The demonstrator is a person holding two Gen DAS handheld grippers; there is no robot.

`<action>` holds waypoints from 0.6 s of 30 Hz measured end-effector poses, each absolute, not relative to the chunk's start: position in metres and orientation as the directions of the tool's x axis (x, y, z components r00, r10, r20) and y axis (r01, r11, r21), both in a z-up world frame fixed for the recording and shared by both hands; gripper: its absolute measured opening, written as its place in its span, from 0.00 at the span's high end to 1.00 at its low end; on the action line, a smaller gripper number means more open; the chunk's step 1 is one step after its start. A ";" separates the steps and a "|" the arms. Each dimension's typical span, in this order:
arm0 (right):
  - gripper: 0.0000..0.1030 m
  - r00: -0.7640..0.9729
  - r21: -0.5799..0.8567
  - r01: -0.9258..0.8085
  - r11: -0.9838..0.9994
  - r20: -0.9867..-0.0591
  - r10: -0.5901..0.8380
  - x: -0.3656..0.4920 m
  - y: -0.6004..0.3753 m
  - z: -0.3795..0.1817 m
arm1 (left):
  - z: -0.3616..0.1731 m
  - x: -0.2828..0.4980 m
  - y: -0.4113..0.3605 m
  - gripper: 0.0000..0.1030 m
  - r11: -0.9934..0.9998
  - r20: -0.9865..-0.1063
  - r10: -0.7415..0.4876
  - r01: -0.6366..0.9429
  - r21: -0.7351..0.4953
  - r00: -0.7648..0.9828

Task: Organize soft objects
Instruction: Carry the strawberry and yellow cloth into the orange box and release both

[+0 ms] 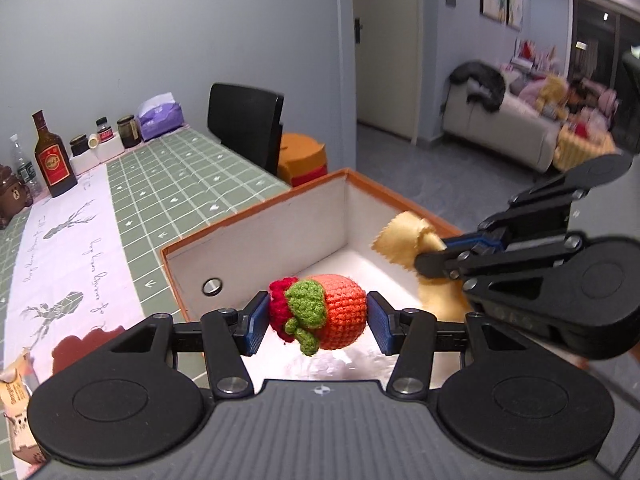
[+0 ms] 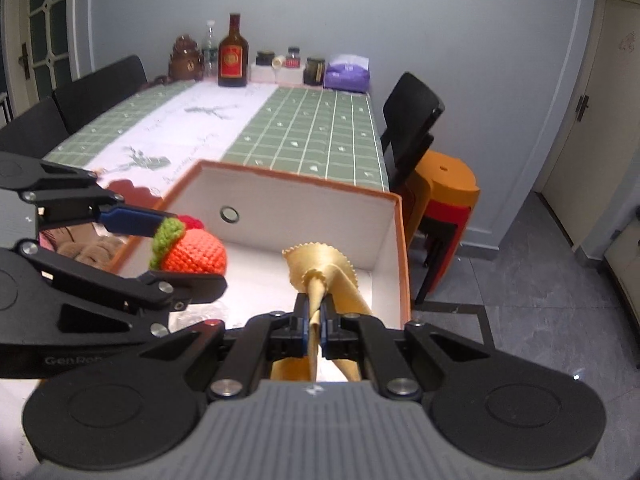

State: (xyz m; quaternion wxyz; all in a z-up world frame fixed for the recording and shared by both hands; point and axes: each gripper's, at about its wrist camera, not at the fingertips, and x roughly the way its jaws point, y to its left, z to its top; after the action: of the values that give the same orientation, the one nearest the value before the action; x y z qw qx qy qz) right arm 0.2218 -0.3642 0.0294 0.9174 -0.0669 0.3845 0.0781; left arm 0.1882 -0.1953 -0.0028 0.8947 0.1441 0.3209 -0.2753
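Observation:
My left gripper (image 1: 318,316) is shut on a crocheted orange fruit (image 1: 340,312) with a green leaf and red tip, held above the open box (image 1: 256,224), which has white walls and an orange rim. My right gripper (image 2: 315,322) is shut on a yellow cloth (image 2: 320,260) with pinked edges, pinched between its blue pads over the same box (image 2: 304,200). In the right wrist view the left gripper (image 2: 184,252) holds the orange fruit (image 2: 196,252) at the left. In the left wrist view the right gripper (image 1: 436,258) grips the yellow cloth (image 1: 404,240) at the right.
A green checked tablecloth (image 2: 312,132) with a white runner covers the table. A brown bottle (image 2: 233,54), jars and a purple tissue pack (image 2: 347,73) line the far wall. A black chair (image 2: 412,120) and stacked orange stools (image 2: 444,188) stand beside the box. Brown plush (image 2: 88,248) lies left.

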 end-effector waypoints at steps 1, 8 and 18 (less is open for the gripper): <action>0.98 0.683 -0.065 -0.194 0.979 -0.725 0.088 0.227 -0.365 0.025 | -0.006 0.192 -0.197 0.43 0.808 -0.659 -0.386 0.582 0.096 0.645; 0.98 0.630 -0.102 -0.220 0.970 -0.774 0.062 0.251 -0.365 0.004 | -0.021 0.205 -0.205 0.43 0.794 -0.685 -0.357 0.593 0.136 0.635; 0.97 0.582 -0.091 -0.232 0.968 -0.811 0.063 0.263 -0.369 -0.013 | -0.032 0.213 -0.214 0.42 0.770 -0.713 -0.350 0.620 0.151 0.608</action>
State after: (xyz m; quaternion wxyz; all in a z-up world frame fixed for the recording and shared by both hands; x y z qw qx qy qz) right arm 0.2627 -0.3688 -0.0133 0.8843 -0.0939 0.4497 0.0833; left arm 0.2127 -0.2144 -0.0323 0.8752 0.1955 0.3452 -0.2770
